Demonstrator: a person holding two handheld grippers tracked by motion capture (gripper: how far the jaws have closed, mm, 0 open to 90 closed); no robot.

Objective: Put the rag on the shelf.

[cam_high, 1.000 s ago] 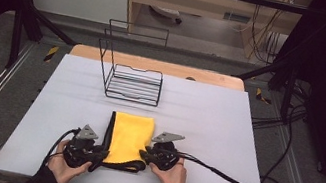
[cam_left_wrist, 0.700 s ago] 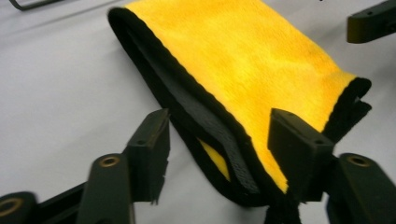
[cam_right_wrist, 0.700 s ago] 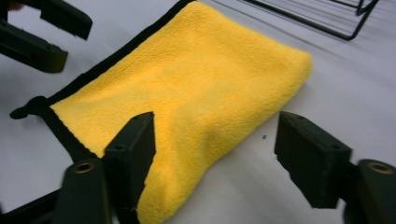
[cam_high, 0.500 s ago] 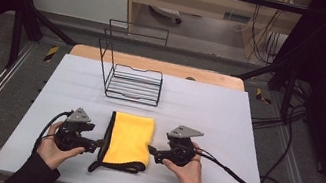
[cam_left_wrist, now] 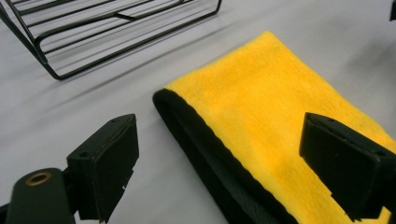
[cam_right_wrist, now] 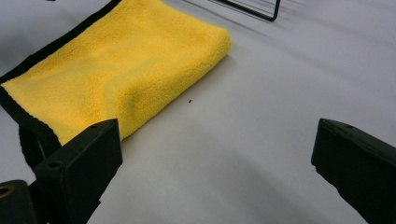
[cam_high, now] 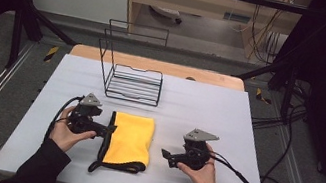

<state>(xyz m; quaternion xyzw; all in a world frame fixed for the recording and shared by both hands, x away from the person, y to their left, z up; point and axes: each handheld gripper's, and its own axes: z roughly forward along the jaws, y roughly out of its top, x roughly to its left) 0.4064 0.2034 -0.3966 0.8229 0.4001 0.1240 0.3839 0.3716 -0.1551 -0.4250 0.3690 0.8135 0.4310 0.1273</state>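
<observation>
A folded yellow cloth [cam_high: 131, 138] with black edging lies flat on the pale mat, near the front. My left gripper [cam_high: 110, 130] sits at the cloth's left edge, open. In the left gripper view that black-trimmed edge of the cloth [cam_left_wrist: 261, 116] lies between the spread jaws of my left gripper [cam_left_wrist: 224, 154], untouched. My right gripper [cam_high: 166, 154] rests a short gap to the right of the cloth, also open. In the right gripper view, bare mat lies between the jaws of my right gripper [cam_right_wrist: 219, 158], and the cloth [cam_right_wrist: 116, 70] is ahead to the left.
A black wire rack [cam_high: 133, 84] stands on the mat [cam_high: 246, 126] behind the cloth, its tall frame at the back. The rack's base [cam_left_wrist: 93, 32] is close ahead of the left gripper. A cable [cam_high: 247, 180] trails right from the right gripper.
Both grippers have drawn apart from the cloth's near corners. The left moved out to the cloth's left edge; the right moved clear to the right. The cloth lies still.
</observation>
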